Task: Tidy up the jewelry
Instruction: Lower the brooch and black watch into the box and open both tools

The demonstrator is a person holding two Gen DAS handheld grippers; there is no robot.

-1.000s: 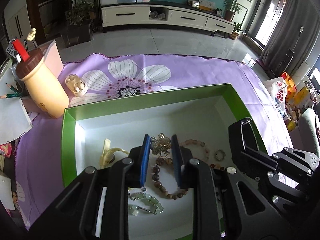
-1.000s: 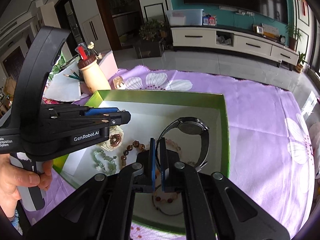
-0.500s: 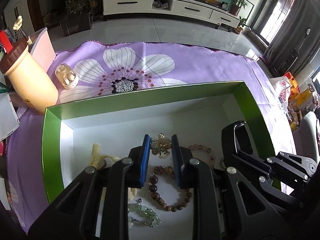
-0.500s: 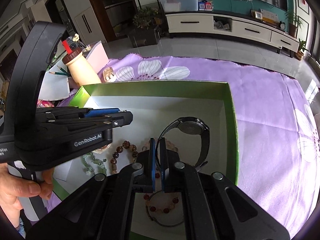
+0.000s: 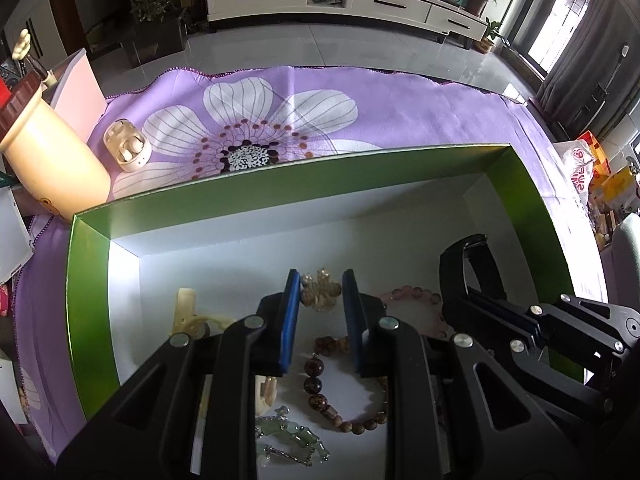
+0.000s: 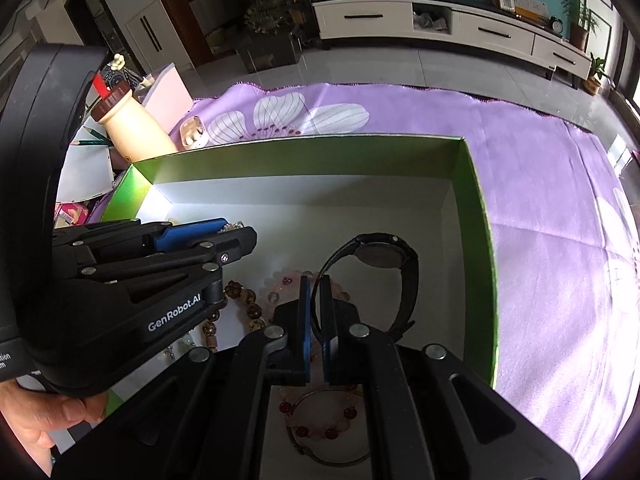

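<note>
A green box [image 5: 288, 196] with a white floor holds the jewelry. My left gripper [image 5: 320, 292] is shut on a gold flower brooch [image 5: 320, 290] and holds it over the box floor. Under it lie a brown bead bracelet [image 5: 320, 388], a pale green bracelet [image 5: 292, 440], a pink bead bracelet [image 5: 412, 294] and a cream hair clip [image 5: 186, 308]. My right gripper [image 6: 315, 292] is shut on the strap of a black wristwatch [image 6: 380, 256], held upright inside the box [image 6: 476, 200]. A red bead bracelet [image 6: 320, 428] lies below it.
The box sits on a purple flowered cloth [image 5: 360, 92]. A cream bottle with a brown cap [image 5: 48, 156], a small earbud case [image 5: 127, 151], a pink box and papers stand to the left of it. The left gripper's body [image 6: 120, 300] crowds the box's left half.
Both grippers have moved lower and further into the box with the brooch and the watch still held. The box looks larger in both views.
</note>
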